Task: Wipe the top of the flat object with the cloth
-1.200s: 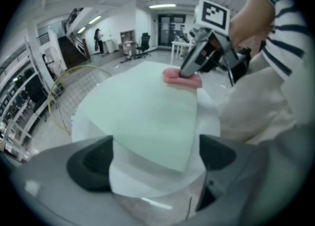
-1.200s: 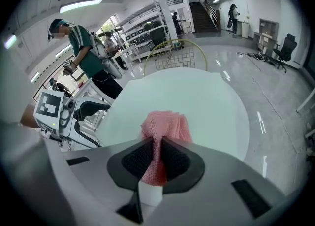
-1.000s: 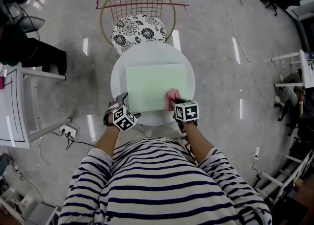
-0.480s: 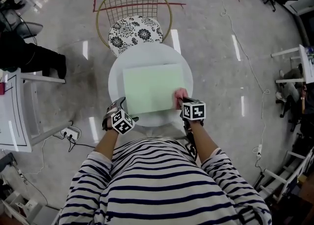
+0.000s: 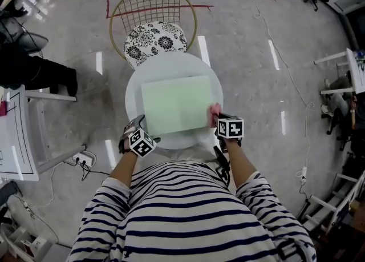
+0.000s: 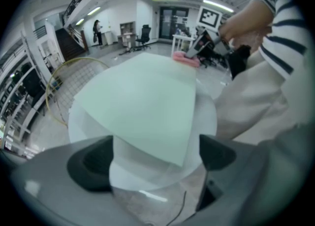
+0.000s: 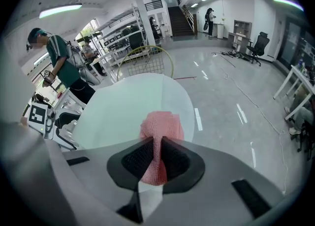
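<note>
The right claw, clamped on the pink cloth, has slid from inside the pale green sheet to its 4 o'clock edge, seemingly finishing a stroke, while the left claw hangs apart and empty at the 7 o'clock rim of the round white bench.

The green sheet is wide open on top. Only the pink cloth sits on it, at the right edge, pinched in the right gripper, so the run leftward and toward the far edge is free. The white table shows bare rim around the sheet. Past the far rim the wire chair blocks the way. The left gripper, jaws apart, guards the sheet's near-left corner. The person's striped torso crowds the near rim.
</note>
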The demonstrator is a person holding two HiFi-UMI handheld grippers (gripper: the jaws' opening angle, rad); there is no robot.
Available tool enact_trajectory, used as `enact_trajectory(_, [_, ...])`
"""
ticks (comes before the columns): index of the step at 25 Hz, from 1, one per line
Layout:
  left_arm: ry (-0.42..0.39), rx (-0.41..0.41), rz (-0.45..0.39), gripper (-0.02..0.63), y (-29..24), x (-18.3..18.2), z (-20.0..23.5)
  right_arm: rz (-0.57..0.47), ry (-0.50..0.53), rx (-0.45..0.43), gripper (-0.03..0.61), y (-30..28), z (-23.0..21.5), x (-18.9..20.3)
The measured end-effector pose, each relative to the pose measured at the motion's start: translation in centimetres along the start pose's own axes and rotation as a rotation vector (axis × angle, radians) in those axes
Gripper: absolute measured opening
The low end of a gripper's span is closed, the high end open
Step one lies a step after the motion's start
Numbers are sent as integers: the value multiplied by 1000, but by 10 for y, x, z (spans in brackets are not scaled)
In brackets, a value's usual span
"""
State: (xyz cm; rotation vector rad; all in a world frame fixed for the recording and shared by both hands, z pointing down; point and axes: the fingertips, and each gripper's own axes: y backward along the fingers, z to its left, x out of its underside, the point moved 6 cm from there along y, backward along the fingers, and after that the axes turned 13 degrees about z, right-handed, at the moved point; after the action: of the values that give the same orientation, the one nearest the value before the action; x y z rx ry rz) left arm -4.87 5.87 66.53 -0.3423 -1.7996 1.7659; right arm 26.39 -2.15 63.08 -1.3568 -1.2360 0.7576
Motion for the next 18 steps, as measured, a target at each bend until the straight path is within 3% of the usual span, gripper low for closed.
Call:
enact_trajectory(5, [22, -2, -33, 529, 11, 1, 2, -12, -21, 17, 46, 5, -6, 0])
enact_trajectory(8, [82, -4, -98, 529, 28, 0, 6, -59, -42, 22, 46, 15, -8, -4])
enact_trajectory(13, [257, -3, -285, 529, 67, -10, 21, -190, -62, -42, 46, 39, 4, -21])
enact_trajectory(18, [390, 30, -509, 528, 109, -29, 35, -339, -13, -138, 46, 70, 39, -50])
